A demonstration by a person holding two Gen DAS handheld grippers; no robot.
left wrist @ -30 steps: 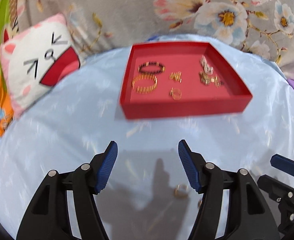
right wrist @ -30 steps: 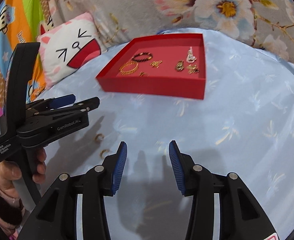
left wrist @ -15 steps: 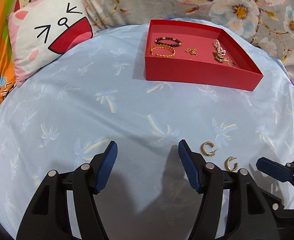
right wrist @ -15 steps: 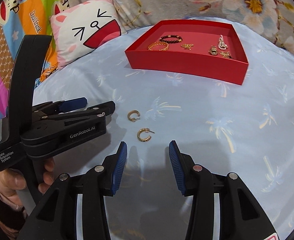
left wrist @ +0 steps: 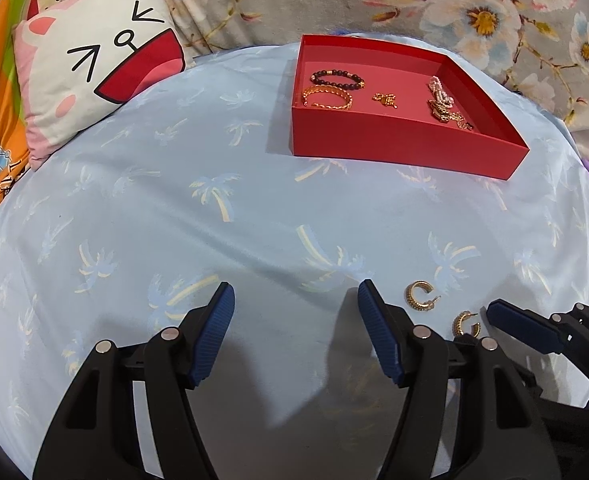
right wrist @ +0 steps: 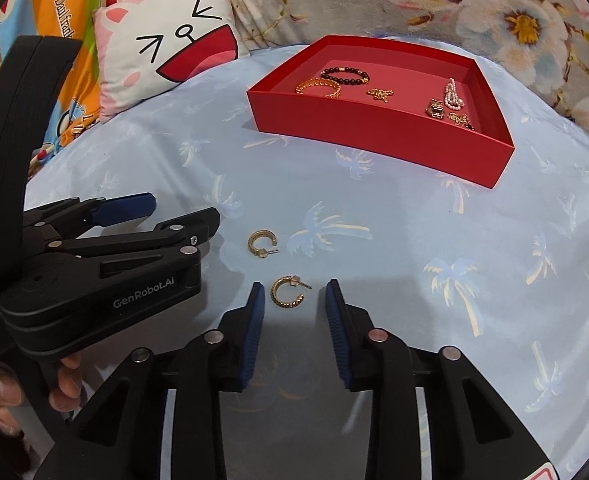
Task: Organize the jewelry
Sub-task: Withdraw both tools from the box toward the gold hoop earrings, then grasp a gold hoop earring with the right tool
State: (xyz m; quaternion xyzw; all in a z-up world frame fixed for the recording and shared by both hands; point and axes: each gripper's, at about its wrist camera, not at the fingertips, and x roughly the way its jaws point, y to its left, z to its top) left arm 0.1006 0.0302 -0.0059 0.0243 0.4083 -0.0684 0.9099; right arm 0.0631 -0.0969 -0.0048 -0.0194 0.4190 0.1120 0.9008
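Two gold hoop earrings lie on the blue sheet. The near earring [right wrist: 287, 292] lies between the open fingers of my right gripper [right wrist: 292, 298], untouched; it also shows in the left wrist view [left wrist: 465, 323]. The far earring [right wrist: 260, 243] [left wrist: 418, 297] lies just right of my open, empty left gripper [left wrist: 294, 300]. A red tray [left wrist: 394, 144] [right wrist: 374, 132] at the back holds a dark bead bracelet [left wrist: 336, 77], a gold bracelet [left wrist: 327, 97] and several small gold and pearl pieces.
A cat-face pillow [left wrist: 94, 76] [right wrist: 166, 56] leans at the back left. Floral fabric [left wrist: 414, 4] rises behind the tray. The left gripper's body [right wrist: 94, 276] and the hand holding it fill the left of the right wrist view.
Both grippers have drawn back from the tray and dropped toward the sheet. The right gripper has moved forward so that the near earring now lies between its fingers.
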